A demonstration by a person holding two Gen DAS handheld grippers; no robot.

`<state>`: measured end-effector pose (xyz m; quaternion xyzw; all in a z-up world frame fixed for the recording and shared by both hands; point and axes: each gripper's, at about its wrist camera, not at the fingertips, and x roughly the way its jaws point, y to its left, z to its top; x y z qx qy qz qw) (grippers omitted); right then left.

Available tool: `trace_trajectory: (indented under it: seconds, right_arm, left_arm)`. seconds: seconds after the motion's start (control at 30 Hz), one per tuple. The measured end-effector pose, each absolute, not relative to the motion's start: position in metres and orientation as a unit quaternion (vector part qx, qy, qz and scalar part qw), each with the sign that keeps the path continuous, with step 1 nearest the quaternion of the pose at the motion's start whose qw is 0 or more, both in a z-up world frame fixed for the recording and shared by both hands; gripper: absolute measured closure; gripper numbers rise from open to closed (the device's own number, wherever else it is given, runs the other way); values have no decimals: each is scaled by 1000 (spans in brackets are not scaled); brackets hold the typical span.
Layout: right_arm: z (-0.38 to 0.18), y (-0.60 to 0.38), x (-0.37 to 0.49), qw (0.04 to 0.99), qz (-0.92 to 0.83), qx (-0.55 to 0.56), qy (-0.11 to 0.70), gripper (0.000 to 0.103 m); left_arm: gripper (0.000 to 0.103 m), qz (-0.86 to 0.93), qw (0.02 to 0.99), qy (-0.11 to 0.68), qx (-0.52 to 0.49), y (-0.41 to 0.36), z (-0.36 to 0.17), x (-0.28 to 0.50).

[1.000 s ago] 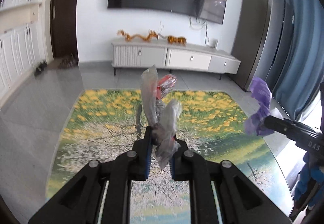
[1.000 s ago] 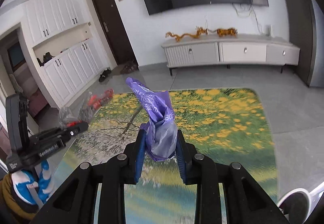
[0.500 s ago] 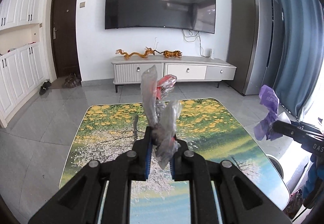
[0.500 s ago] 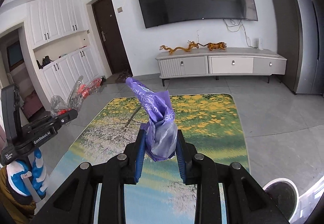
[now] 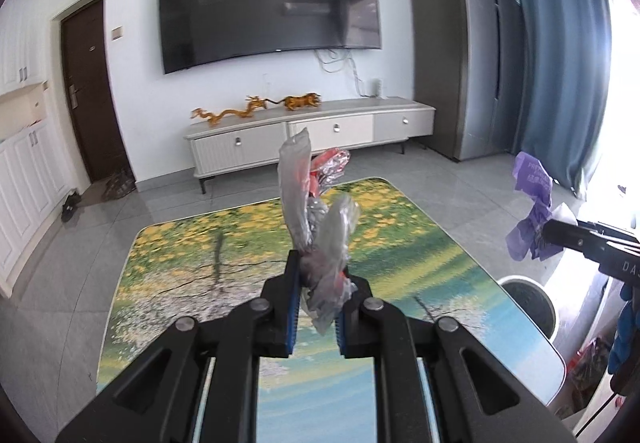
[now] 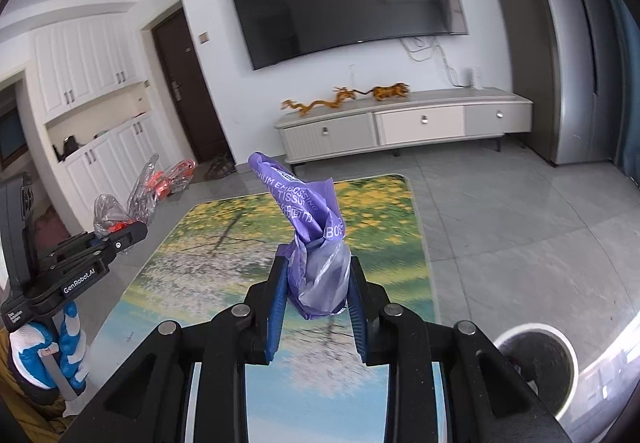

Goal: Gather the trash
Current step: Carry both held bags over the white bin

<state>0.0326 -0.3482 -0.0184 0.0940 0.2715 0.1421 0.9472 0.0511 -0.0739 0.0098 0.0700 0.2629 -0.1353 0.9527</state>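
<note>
While partly hidden, bin [image 6: 536,363] rim.

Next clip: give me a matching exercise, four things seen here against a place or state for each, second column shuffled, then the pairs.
Things:
1. crumpled purple plastic wrapper
2. clear plastic wrapper with red print
3. round white-rimmed bin
4. two orange dragon and tiger figurines

Places or states:
A. on the long white TV cabinet
B. clamped in the left gripper
C. on the floor beside the glass-topped table
D. clamped in the right gripper

Pairs: 1-D, 2-B, 3-C, 4-A
</note>
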Motion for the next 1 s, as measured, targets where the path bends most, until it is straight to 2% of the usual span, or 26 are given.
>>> trace_trajectory:
  seconds: [0.57, 1.0]
  right_arm:
    - [-74, -484, 9, 934, -8, 170, 313, 76]
    - [-140, -581, 19, 888, -123, 195, 398, 75]
  left_arm:
    - [90, -262, 902, 309, 146, -228, -25, 79]
    - [89, -426, 787, 430, 116, -408, -80, 112]
